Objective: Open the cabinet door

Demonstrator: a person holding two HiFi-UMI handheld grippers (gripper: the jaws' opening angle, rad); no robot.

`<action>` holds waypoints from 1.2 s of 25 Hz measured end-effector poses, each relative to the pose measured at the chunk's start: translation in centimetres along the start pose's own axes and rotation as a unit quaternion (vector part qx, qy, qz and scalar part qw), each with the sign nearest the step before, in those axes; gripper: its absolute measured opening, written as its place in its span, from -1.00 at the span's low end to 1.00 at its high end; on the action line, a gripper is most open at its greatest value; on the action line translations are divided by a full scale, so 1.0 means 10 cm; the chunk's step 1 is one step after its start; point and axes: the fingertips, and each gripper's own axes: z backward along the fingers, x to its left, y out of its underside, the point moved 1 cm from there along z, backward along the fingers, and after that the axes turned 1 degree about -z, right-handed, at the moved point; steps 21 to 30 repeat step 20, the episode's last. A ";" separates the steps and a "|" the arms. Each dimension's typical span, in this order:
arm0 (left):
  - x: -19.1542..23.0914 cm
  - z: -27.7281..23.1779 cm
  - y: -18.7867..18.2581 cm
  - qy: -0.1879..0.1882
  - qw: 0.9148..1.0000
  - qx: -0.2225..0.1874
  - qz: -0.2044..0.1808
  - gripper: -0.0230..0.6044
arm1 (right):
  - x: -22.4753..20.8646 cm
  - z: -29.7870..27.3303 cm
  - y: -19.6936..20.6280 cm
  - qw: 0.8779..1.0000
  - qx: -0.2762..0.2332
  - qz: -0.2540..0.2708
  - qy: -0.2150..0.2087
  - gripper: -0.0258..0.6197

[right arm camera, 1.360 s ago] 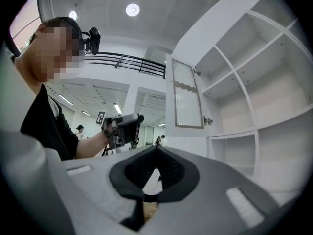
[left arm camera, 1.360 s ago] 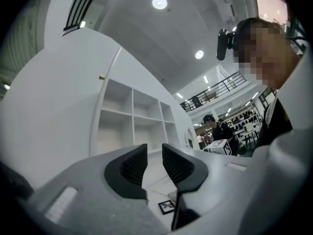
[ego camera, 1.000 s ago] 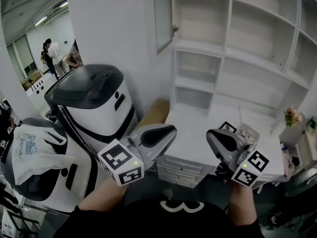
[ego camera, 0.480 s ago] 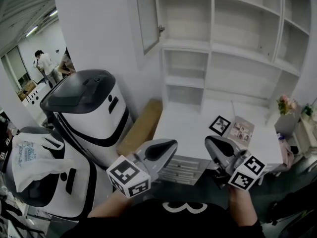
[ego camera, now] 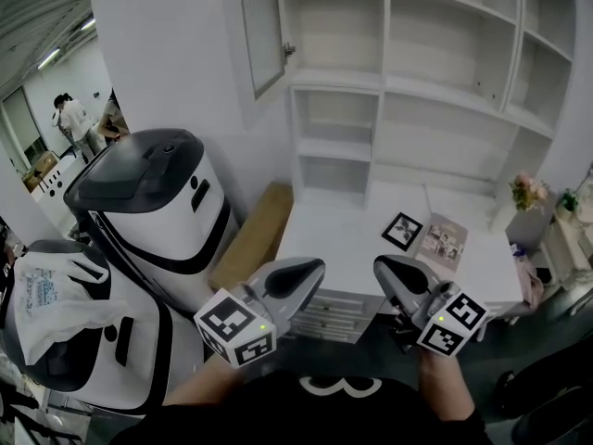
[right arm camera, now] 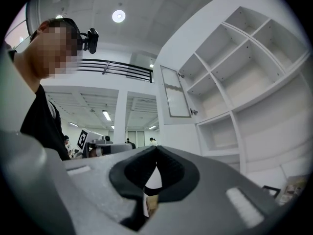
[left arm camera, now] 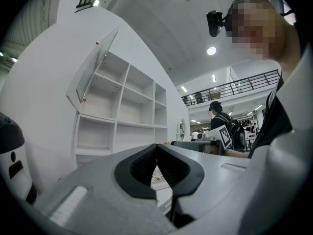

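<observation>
- While my left gripper [ego camera: 313,269] and right gripper [ego camera: 381,266] hang low, both closed on nothing, the cabinet door [ego camera: 261,26] stands swung out, upper left of the shelves [ego camera: 445,95]
- I judge the opening done

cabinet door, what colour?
The cabinet door has a white frame around a glassy pane. The head view shows it best.

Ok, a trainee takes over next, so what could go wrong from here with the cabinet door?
The cabinet door already stands open, high above both grippers; reaching up could bump its edge. The left gripper and right gripper are shut and empty, so neither can take the knob without opening.
</observation>
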 end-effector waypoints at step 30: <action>-0.02 -0.10 -0.03 0.015 1.000 -0.003 0.009 -0.89 | -0.02 -0.01 0.09 1.000 0.015 0.005 -0.001 -0.91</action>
